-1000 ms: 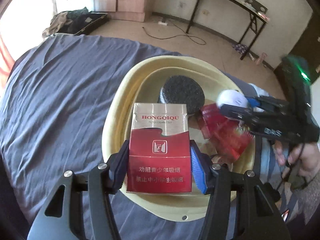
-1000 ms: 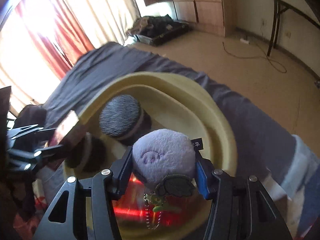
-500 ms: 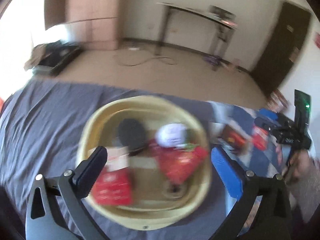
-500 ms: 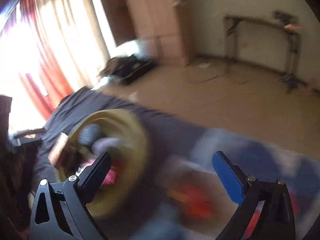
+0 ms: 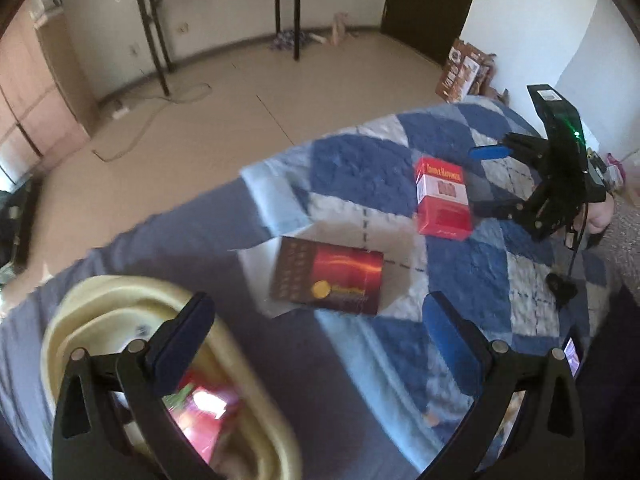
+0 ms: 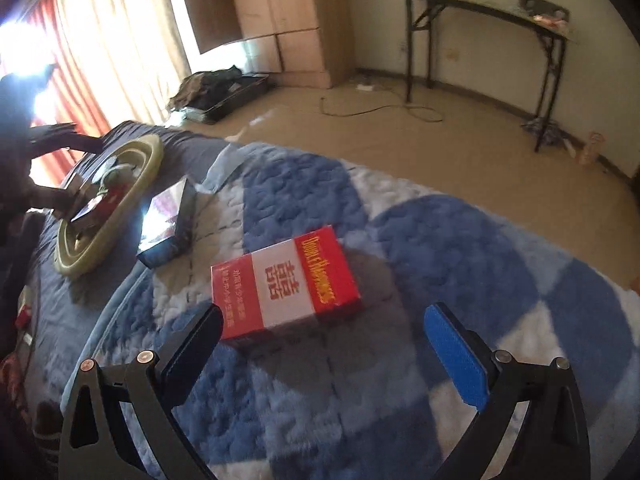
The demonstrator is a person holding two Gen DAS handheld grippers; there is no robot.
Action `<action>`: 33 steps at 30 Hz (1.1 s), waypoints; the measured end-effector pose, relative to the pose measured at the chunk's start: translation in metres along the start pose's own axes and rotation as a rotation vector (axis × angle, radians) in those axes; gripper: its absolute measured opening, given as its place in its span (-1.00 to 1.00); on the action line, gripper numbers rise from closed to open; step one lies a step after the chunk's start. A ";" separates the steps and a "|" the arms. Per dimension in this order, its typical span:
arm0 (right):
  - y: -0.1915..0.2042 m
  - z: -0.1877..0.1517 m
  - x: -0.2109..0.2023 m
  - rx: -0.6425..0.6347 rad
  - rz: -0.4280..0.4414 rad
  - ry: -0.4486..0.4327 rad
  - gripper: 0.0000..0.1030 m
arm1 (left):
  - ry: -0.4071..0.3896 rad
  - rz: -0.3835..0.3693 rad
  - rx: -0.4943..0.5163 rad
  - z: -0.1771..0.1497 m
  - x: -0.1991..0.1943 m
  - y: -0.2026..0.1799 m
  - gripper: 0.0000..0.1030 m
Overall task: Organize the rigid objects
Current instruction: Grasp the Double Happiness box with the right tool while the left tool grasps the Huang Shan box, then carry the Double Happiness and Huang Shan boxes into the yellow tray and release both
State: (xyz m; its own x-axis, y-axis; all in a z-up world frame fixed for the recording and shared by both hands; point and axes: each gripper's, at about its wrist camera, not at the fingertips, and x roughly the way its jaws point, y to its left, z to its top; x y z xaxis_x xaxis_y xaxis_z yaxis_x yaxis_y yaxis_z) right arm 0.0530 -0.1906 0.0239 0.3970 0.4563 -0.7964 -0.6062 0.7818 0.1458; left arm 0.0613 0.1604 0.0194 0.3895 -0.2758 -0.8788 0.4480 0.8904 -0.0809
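Gaping wide and empty, the left tool (image 5: 320,320) hangs over the bed's quilt (image 5: 460,280), its near pad hiding the blurred basin (image 5: 100,300); beyond lie a dark box (image 5: 328,282), then a red pack (image 5: 442,204). Only the right tool (image 6: 320,332), also spread, shows the pack's face

Red box (image 6: 286,282): "DOUBLE HAPPINESS" + 囍.
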 end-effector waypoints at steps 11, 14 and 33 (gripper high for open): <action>0.005 0.000 0.051 -0.174 0.133 0.023 0.99 | 0.166 0.011 0.167 0.010 0.089 -0.022 1.00; 0.011 -0.002 0.058 -0.193 0.102 0.016 0.99 | 0.192 0.022 0.156 0.012 0.104 -0.027 0.97; 0.106 0.043 0.012 -0.163 -0.061 -0.160 0.85 | -0.098 0.254 -0.241 -0.036 -0.111 0.039 0.76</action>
State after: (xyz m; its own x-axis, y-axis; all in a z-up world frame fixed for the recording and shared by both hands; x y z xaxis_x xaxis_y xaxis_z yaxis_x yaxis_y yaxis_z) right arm 0.0233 -0.0844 0.0551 0.5325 0.4823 -0.6956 -0.6761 0.7368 -0.0066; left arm 0.0068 0.2391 0.0972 0.5446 -0.0575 -0.8367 0.1291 0.9915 0.0159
